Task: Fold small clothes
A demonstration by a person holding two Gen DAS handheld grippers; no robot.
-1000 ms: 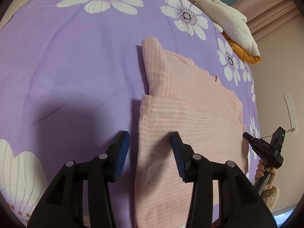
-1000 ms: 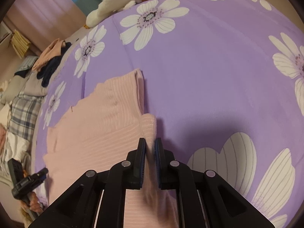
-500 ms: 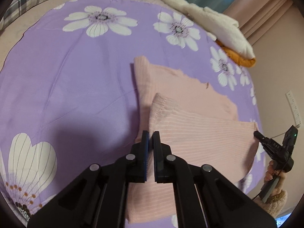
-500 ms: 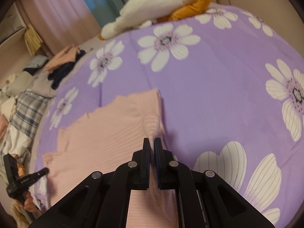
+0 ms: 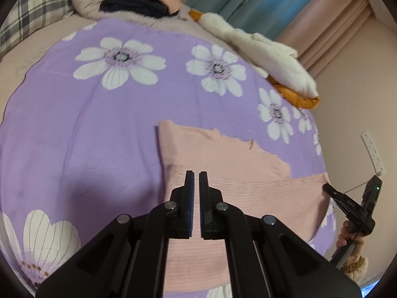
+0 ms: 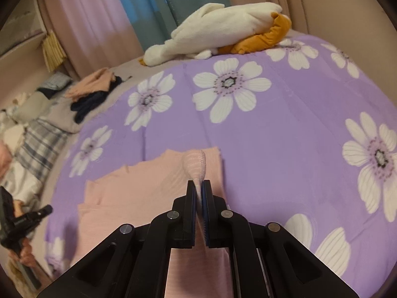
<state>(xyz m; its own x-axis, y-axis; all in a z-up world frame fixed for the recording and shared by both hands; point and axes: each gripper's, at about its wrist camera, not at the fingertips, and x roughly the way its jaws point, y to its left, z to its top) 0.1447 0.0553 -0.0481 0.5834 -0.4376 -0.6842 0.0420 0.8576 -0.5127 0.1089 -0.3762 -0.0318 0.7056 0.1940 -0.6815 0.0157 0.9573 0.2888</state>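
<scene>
A pink ribbed knit garment (image 5: pixel 223 159) lies on a purple bedspread printed with white flowers (image 5: pixel 86 129), nearer the bedspread's right edge than its left as the left wrist view shows it. Its near hem is lifted off the bedspread into a taut band whose long axis runs crosswise between the two tools; the flat remainder points away toward a white and orange plush toy (image 5: pixel 270 57) at the bedspread's far edge. The left gripper (image 5: pixel 196 181) is clenched, jaws nearly together, with the pink fabric rising behind them; the cloth seems to be pinched there, though the pads hide the contact. The right gripper (image 6: pixel 198 188) is clamped on a hem corner, a ribbed tuft of which stands upright above its fingertips. In the left wrist view the right gripper (image 5: pixel 327 188) meets the band's far end, near the bedspread's right edge. A heap of dark and peach clothes (image 6: pixel 94 92) lies beyond the far left corner.
</scene>
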